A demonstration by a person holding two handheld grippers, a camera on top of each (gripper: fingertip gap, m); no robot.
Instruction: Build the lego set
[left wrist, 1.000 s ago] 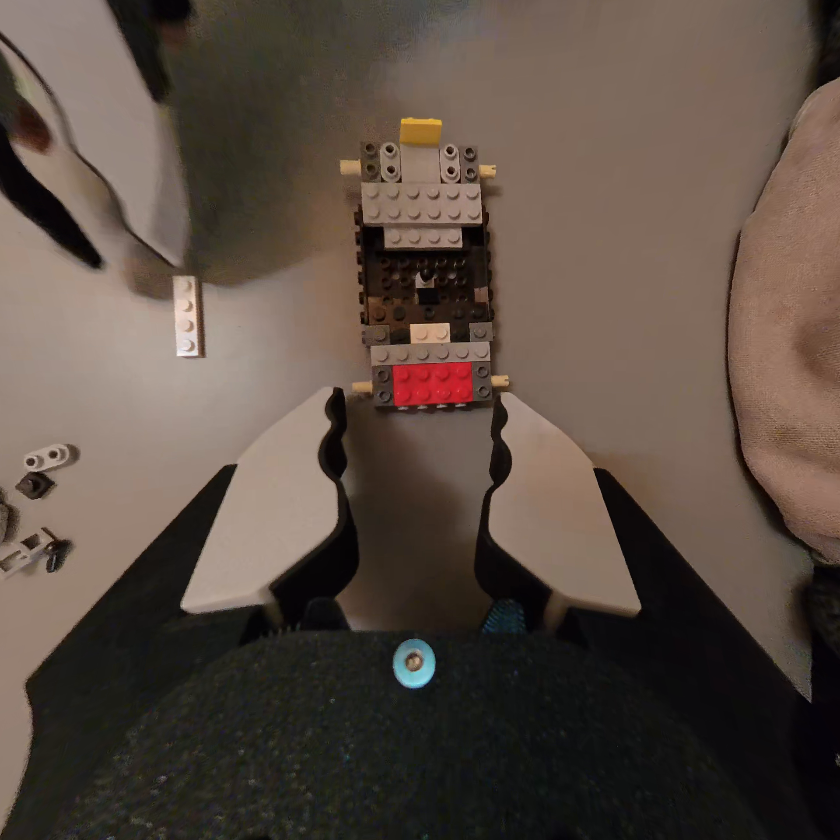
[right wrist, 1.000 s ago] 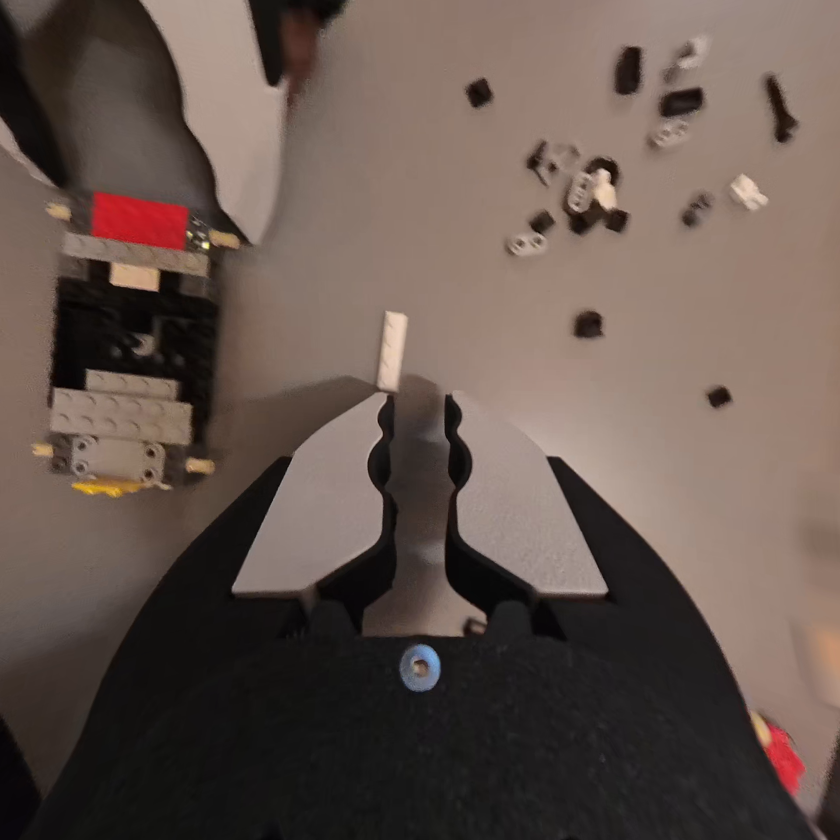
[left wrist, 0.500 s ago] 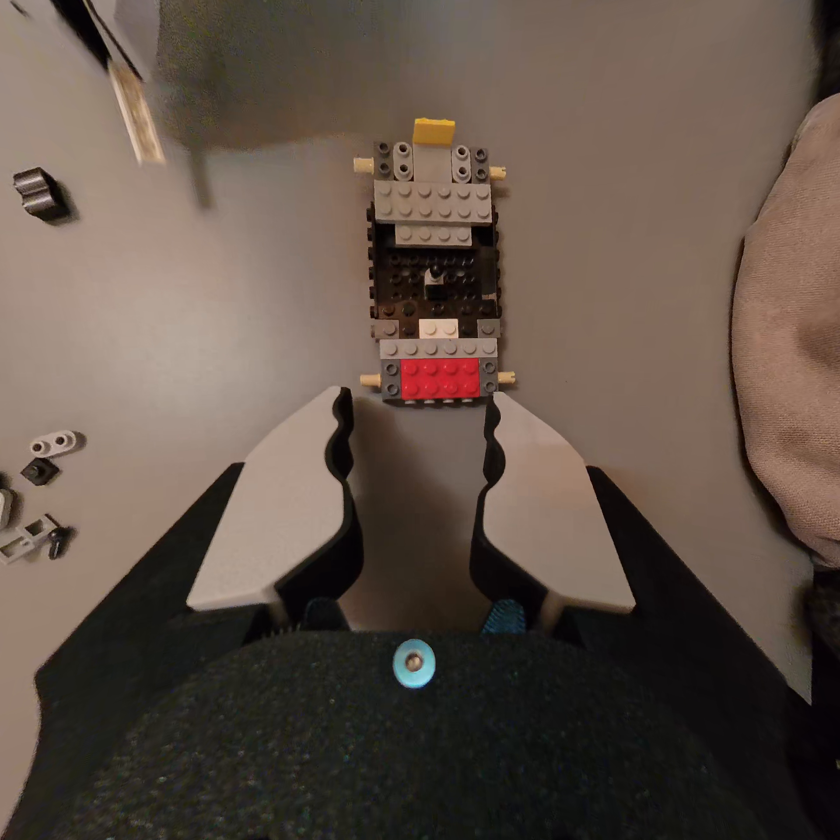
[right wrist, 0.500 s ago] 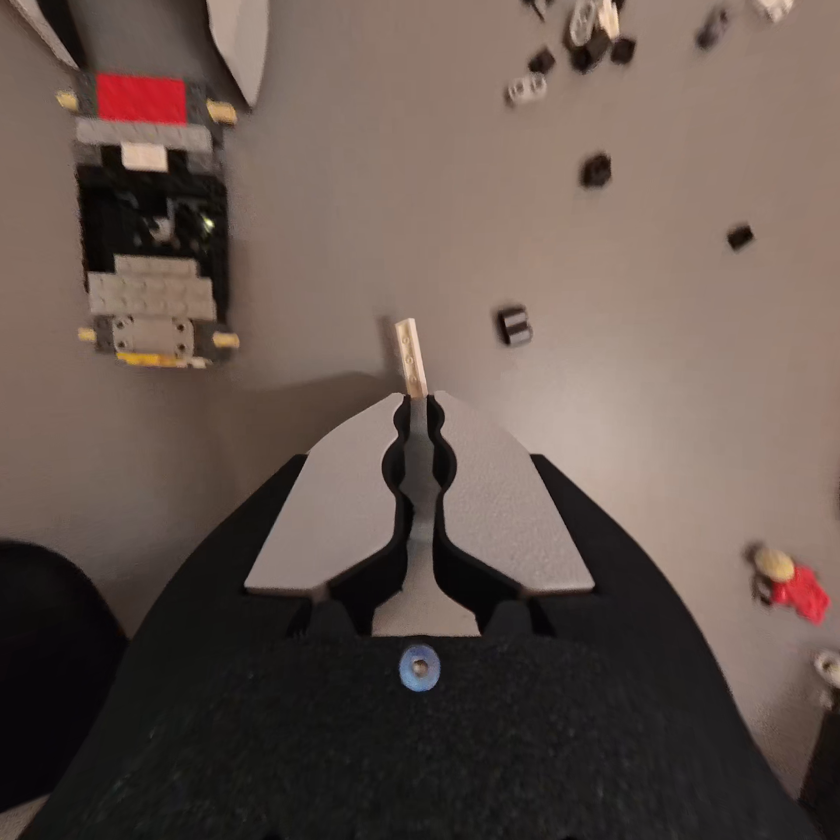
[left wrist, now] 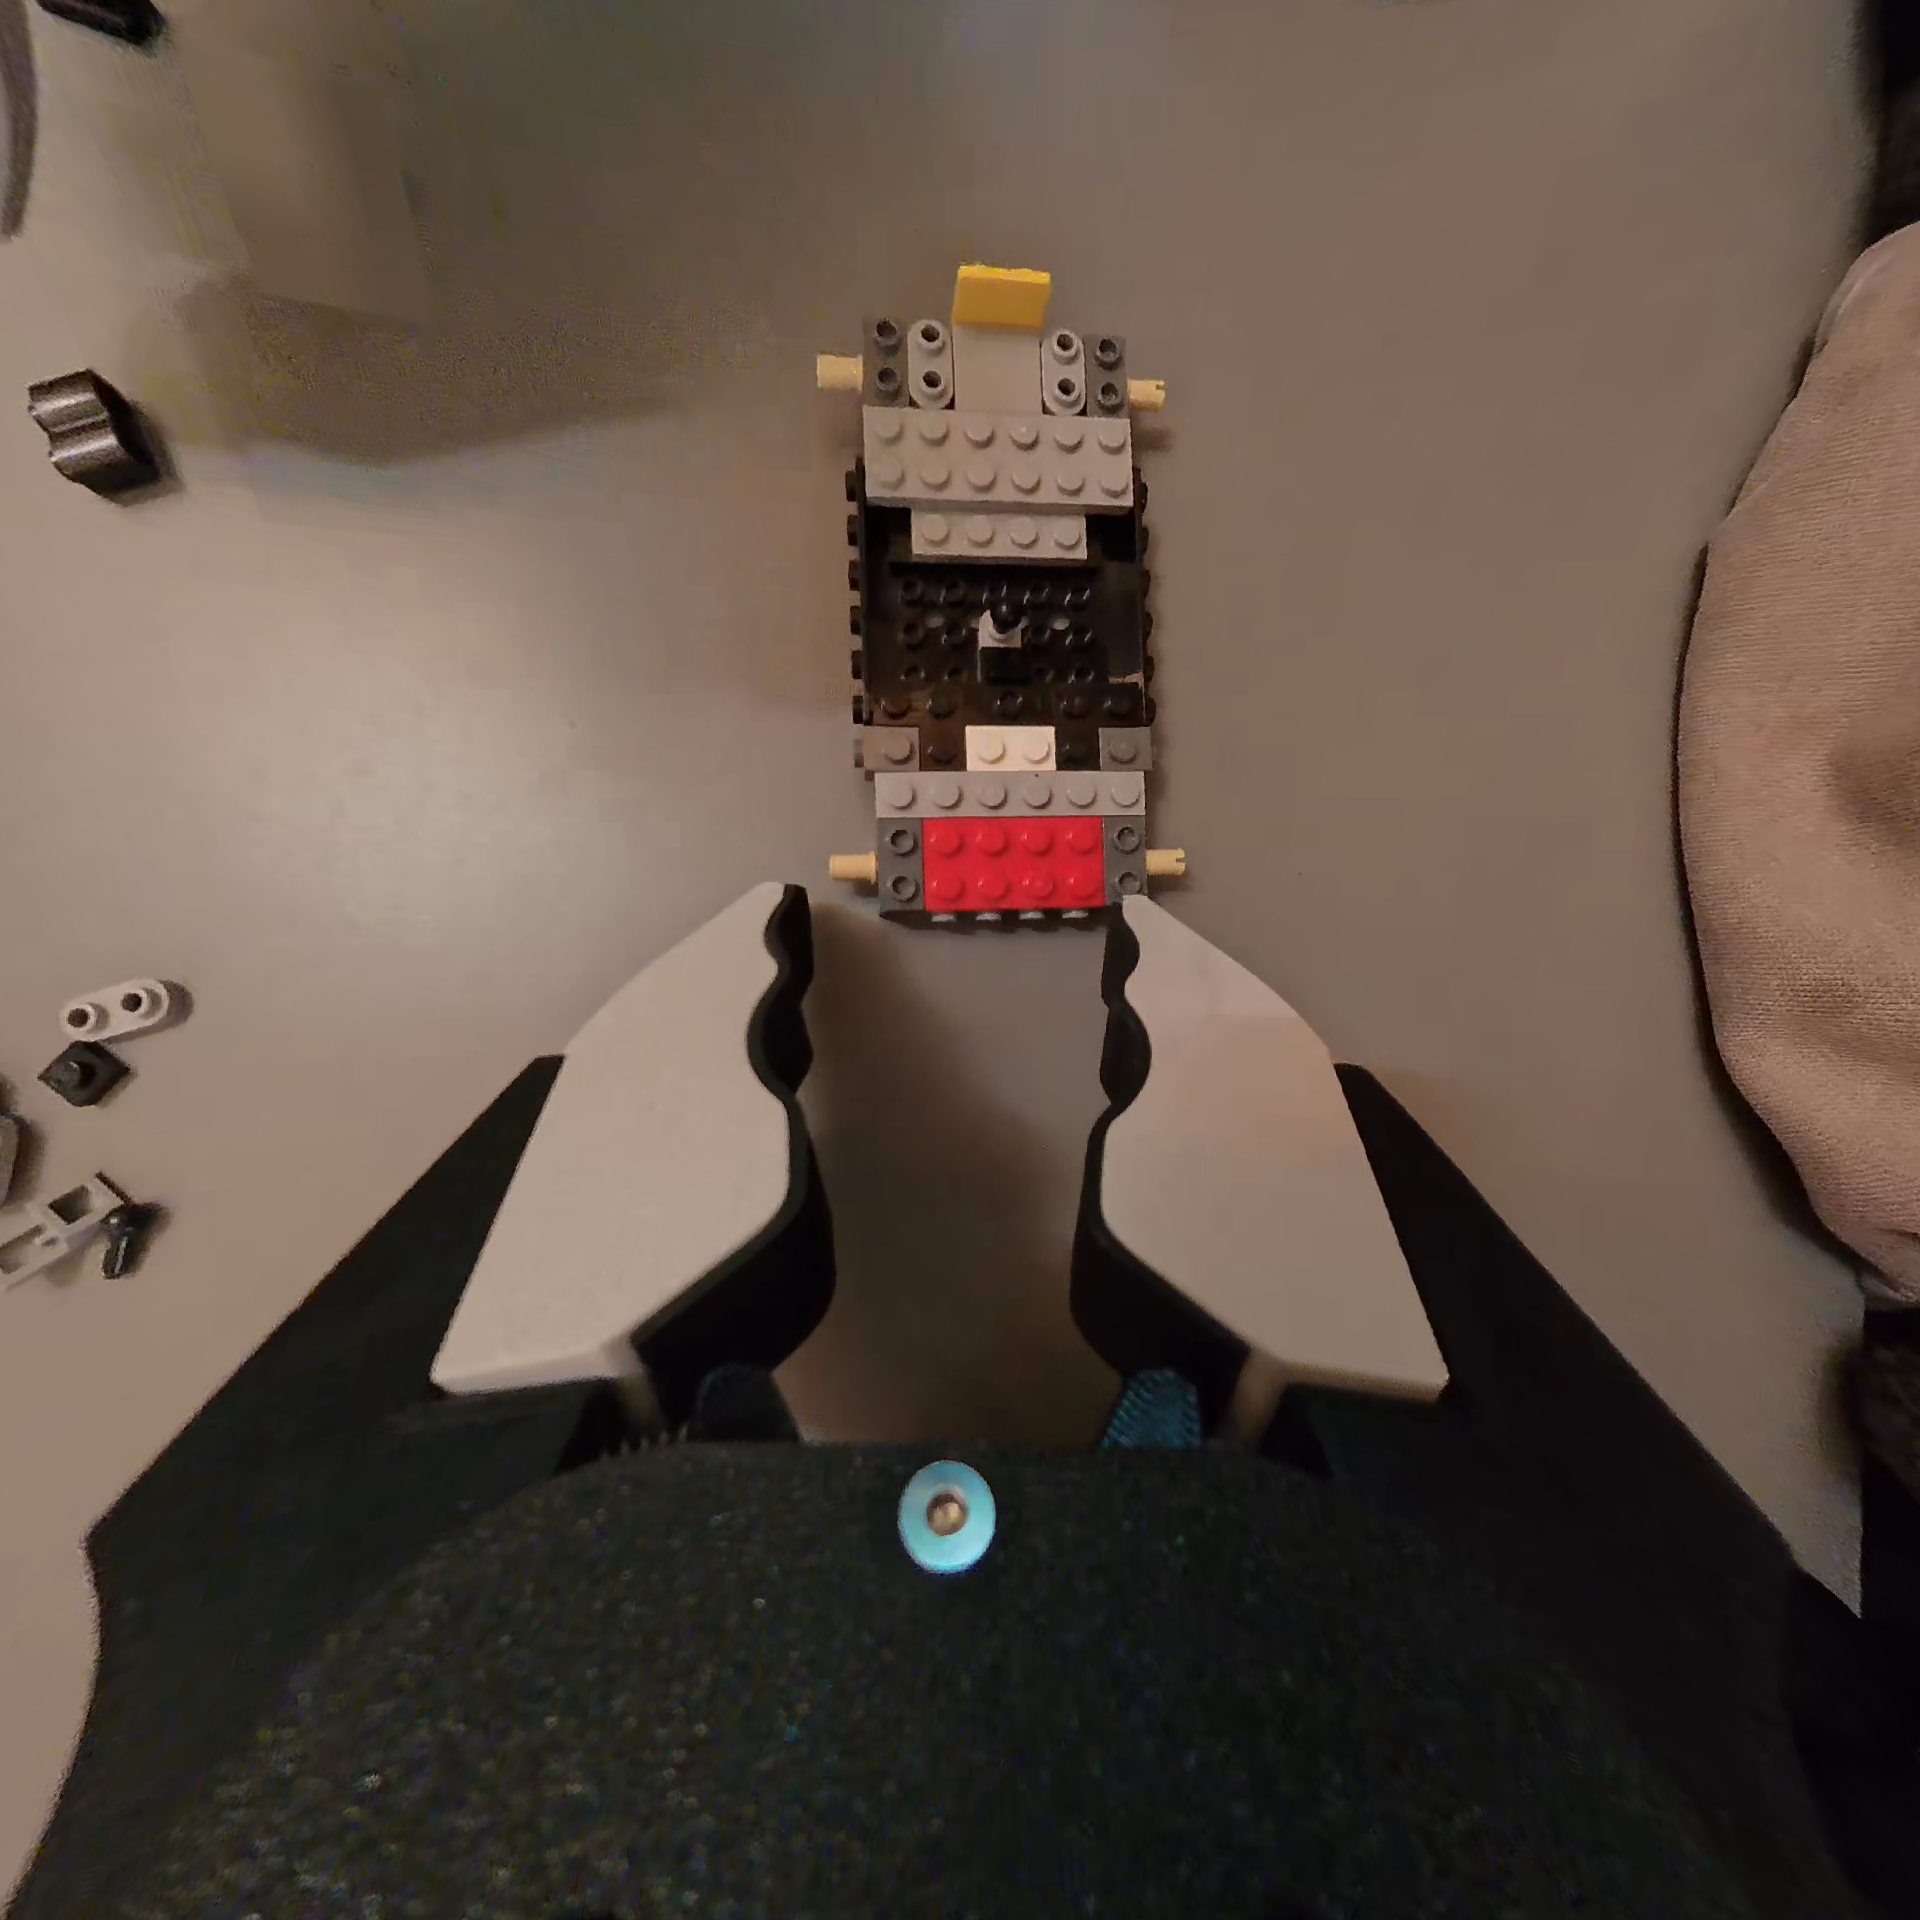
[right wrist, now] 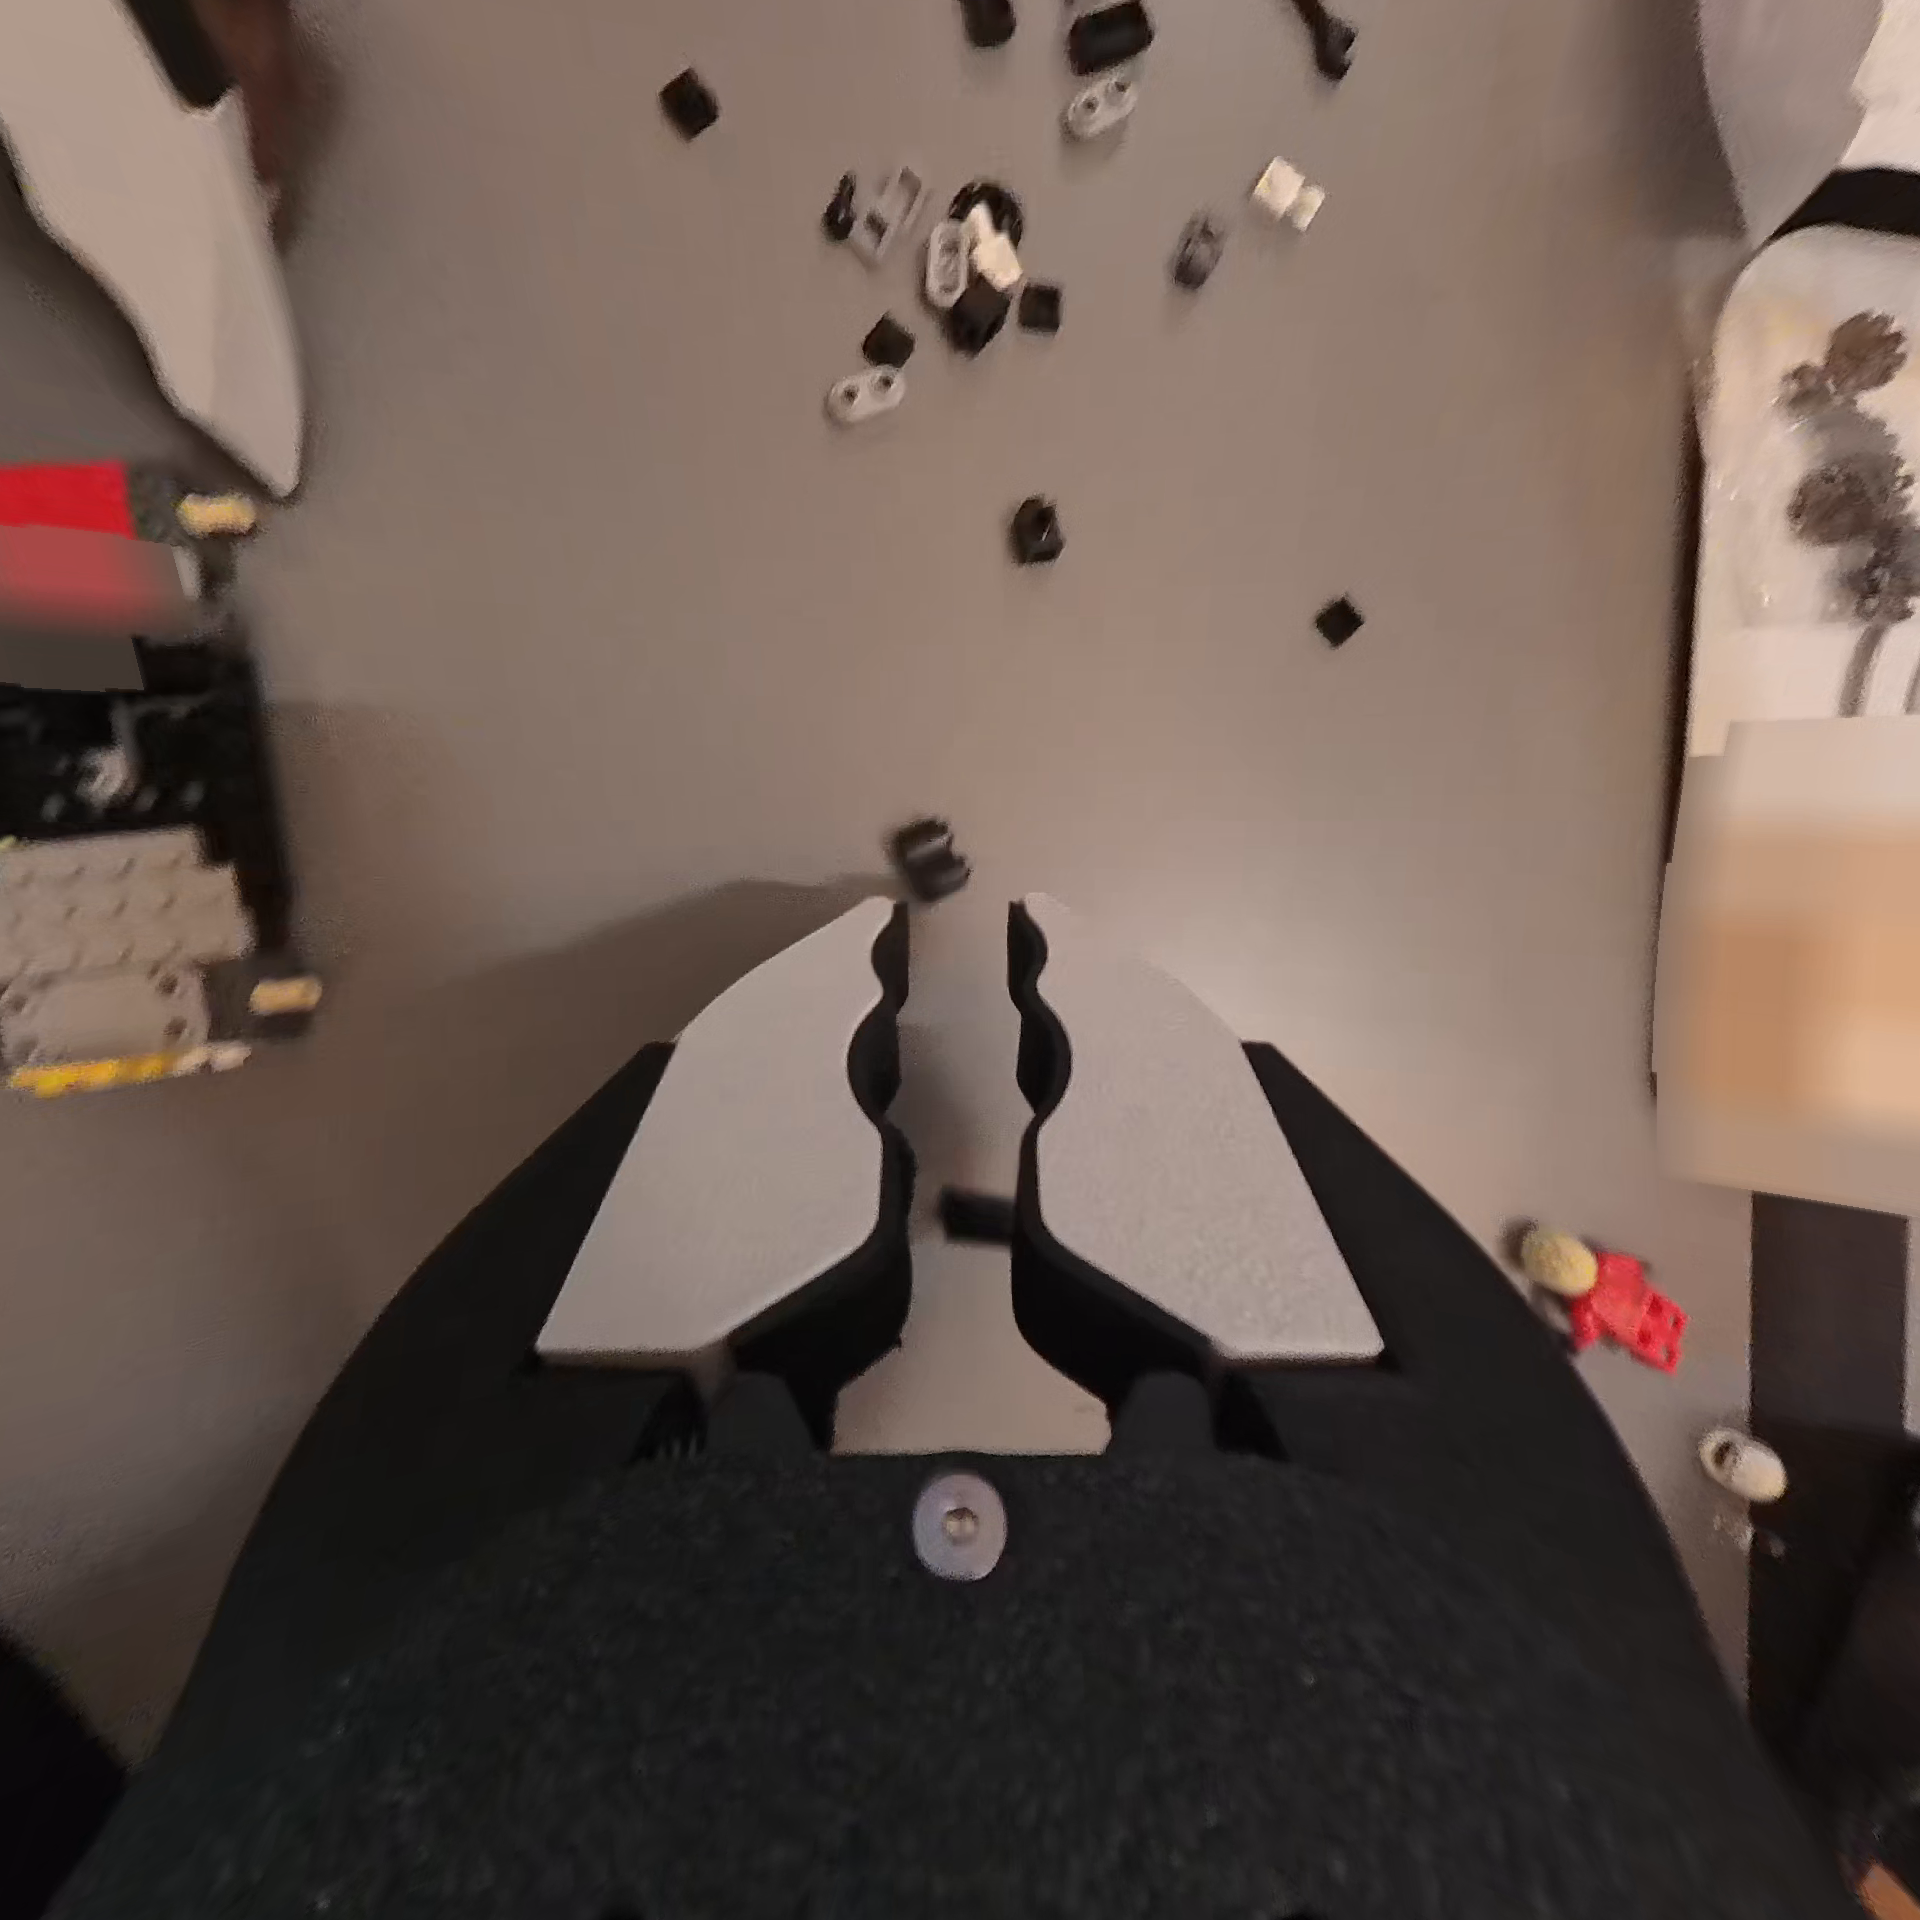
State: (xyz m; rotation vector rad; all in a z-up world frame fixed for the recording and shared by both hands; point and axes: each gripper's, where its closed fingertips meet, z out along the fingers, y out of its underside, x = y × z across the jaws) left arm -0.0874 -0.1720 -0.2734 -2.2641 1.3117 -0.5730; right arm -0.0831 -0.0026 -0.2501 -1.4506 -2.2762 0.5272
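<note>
The lego model is a black chassis with grey plates, a red brick at its near end and a yellow tile at its far end. It lies flat on the grey table. My left gripper is open and empty, its tips just short of the red brick. The model also shows blurred at the left edge of the right wrist view. My right gripper is open by a narrow gap with nothing between its tips. A small black piece lies just ahead of them. The white plate is not in view.
Several loose black and light grey pieces lie scattered ahead of the right gripper. A clear bag of dark parts and a red minifigure are at the right. Beige fabric borders the model's right side. Small pieces lie at the left. About 15 centimetres separates my right fingertips from the red minifigure.
My right gripper was shut on a white plate half a second ago; now it is open and the plate is gone from view. The left gripper has barely moved.
</note>
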